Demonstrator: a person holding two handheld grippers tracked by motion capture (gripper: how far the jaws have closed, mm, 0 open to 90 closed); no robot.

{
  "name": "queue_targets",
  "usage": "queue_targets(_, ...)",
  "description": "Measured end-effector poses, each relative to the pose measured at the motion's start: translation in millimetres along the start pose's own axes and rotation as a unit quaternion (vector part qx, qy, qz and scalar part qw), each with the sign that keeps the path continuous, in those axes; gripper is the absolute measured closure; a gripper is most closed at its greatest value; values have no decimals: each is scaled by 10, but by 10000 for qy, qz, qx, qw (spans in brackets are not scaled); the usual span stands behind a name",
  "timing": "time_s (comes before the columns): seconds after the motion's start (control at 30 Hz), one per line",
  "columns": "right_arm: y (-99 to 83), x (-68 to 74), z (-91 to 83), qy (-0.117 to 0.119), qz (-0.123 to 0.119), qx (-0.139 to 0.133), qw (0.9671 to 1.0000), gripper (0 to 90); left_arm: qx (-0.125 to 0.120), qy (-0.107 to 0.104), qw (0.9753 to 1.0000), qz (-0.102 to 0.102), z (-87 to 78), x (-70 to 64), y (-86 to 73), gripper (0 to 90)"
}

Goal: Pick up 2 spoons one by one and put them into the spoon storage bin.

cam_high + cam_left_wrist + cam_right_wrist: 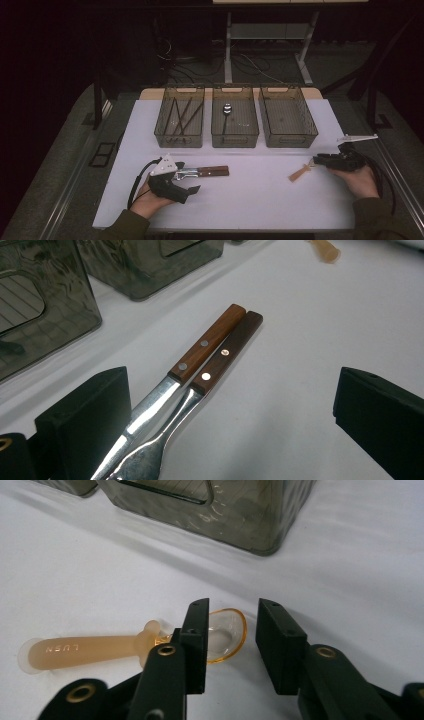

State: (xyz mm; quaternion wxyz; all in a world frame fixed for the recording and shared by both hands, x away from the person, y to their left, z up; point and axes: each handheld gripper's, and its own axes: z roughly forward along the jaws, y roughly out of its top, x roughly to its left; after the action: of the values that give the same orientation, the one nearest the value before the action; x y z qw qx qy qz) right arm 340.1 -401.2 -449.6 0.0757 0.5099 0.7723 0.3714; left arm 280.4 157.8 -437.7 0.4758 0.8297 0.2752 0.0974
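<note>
White surface (260, 195), three smoked bins (235, 117) along the far edge. Left gripper (172, 182): jaws wide apart, nothing clamped, straddling the metal ends of a knife (200, 352) and fork (220, 362) lying side by side, wooden handles pointing away, likely lining up a grab. Right gripper (230, 645): jaws apart, the bowl of an orange plastic spoon (90, 650) between them, handle off to one side; not clamped yet. Cutlery sits just in front of the bins, probably for sorting.

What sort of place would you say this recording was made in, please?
Probably a lab workbench set up for cutlery sorting: a white table, three smoky plastic bins in a row, and cables on the dark floor behind.
</note>
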Motion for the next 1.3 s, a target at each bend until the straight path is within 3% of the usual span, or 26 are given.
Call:
queue_targets(0.2, -14, -17, 23, 159, 47, 30, 9999, 736, 6, -10, 10000, 6, 3, -5, -1, 17)
queue_targets(0.53, -21, -38, -6, 216, 145, -8, 9997, 801, 9, -24, 10000, 20, 4, -9, 1, 20)
queue_targets(0.73, -3, -30, -98, 289, 152, -314, 9990, 841, -14, -22, 10000, 43, 0, -10, 6, 20)
queue_targets(1.3, 88, 81, -276, 58, -40, -641, 9979, 849, -23, -37, 10000, 56, -6, -15, 7, 20)
